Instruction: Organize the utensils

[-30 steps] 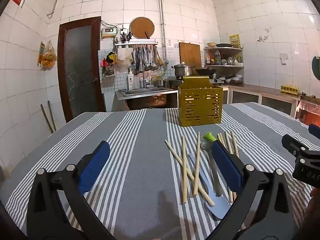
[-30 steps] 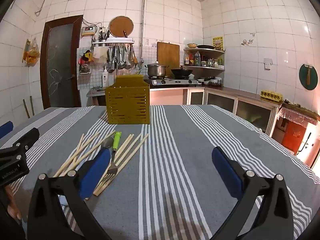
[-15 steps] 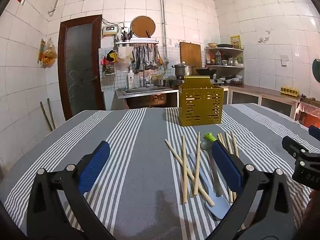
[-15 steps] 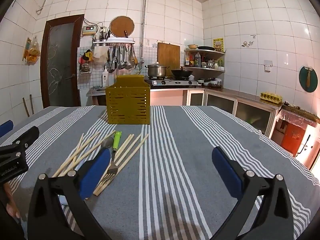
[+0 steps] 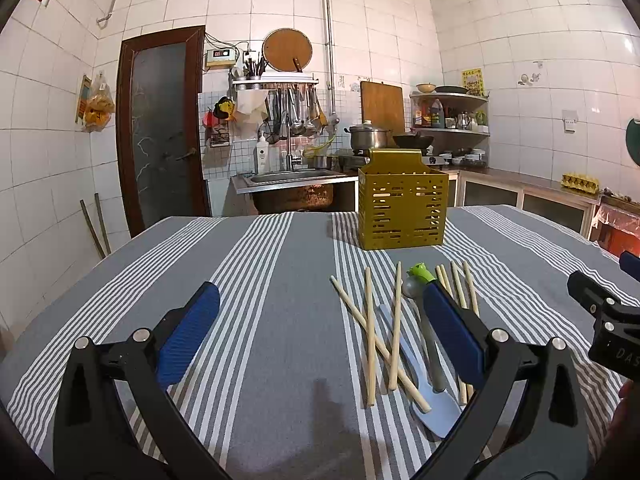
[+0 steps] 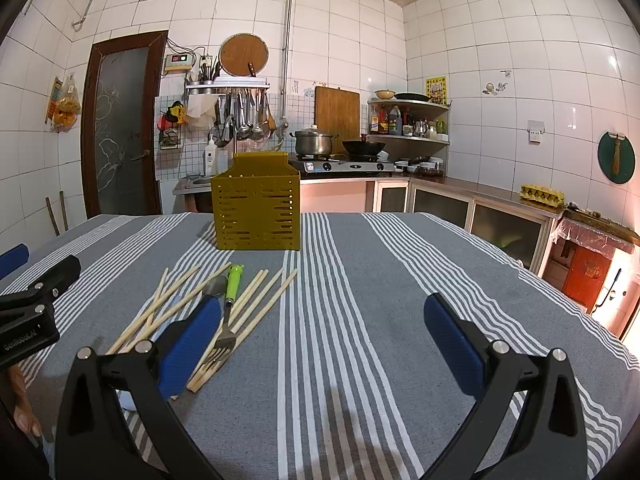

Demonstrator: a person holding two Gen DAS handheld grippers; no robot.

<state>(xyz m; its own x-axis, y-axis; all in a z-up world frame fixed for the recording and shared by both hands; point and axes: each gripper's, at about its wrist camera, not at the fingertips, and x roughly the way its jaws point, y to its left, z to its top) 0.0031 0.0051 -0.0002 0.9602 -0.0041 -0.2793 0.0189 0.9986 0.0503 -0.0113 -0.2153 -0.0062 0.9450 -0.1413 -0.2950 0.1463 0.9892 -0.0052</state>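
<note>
A yellow slotted utensil holder (image 5: pixel 402 211) (image 6: pixel 257 211) stands upright at the far middle of the striped table. Before it lie several wooden chopsticks (image 5: pixel 369 332) (image 6: pixel 262 305), a fork with a green handle (image 6: pixel 231 296), a grey spoon (image 5: pixel 430 344) and a pale blue knife-like utensil (image 5: pixel 416 376). My left gripper (image 5: pixel 320 332) is open above the cloth, left of the pile, its right finger over the spoon. My right gripper (image 6: pixel 322 332) is open, right of the pile, its left finger over the fork's side. Nothing is held.
The grey-and-white striped tablecloth (image 6: pixel 360 280) covers the table. Behind stand a sink (image 5: pixel 296 178), a stove with a pot (image 6: pixel 314 143) and wok, shelves and a brown door (image 5: pixel 160 128). The other gripper shows at each view's edge (image 5: pixel 604 320) (image 6: pixel 32 308).
</note>
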